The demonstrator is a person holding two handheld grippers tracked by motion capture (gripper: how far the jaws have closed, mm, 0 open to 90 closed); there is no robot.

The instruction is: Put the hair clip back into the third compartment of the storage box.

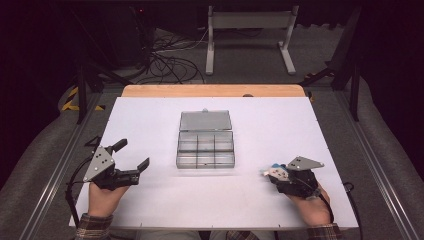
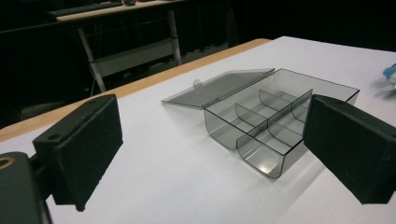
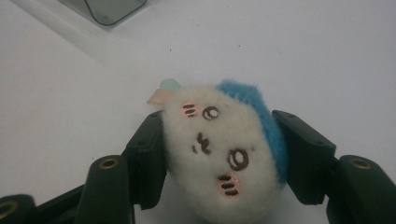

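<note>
On the white table top [image 1: 150,115], which covers all but a strip of bare wood [image 1: 212,90] along the far edge, sits a clear smoky plastic box [image 1: 205,148] near the middle. Its lid [image 1: 205,120] is thrown open and lies flat on the table on the far side, with a small latch tab at its outer edge. Inside, thin dividers split the box into six compartments, two rows of three, and nothing can be seen in any of them. In the left gripper view the box [image 2: 280,121] lies ahead and a little to the right, its lid [image 2: 219,87] hinged back toward the wooden edge.

Nearer the person, the left gripper [image 1: 131,154] rests at the left side of the table, held in a hand [image 1: 102,199] with a plaid cuff, well apart from the box. Its jaws stand wide apart with nothing between them, pointing toward the box.

At the right side, the right gripper [image 1: 272,172] is held low over the table by the other hand [image 1: 312,207], also clear of the box. Its jaws are closed on a small plush toy [image 3: 224,149], pressing it from both sides. The toy is white and fluffy with a blue patch along one side, a stitched face with pink cheek marks, and a small pale tag at its top. From above, the toy [image 1: 276,170] shows as a white and blue tuft at the gripper's tip.
</note>
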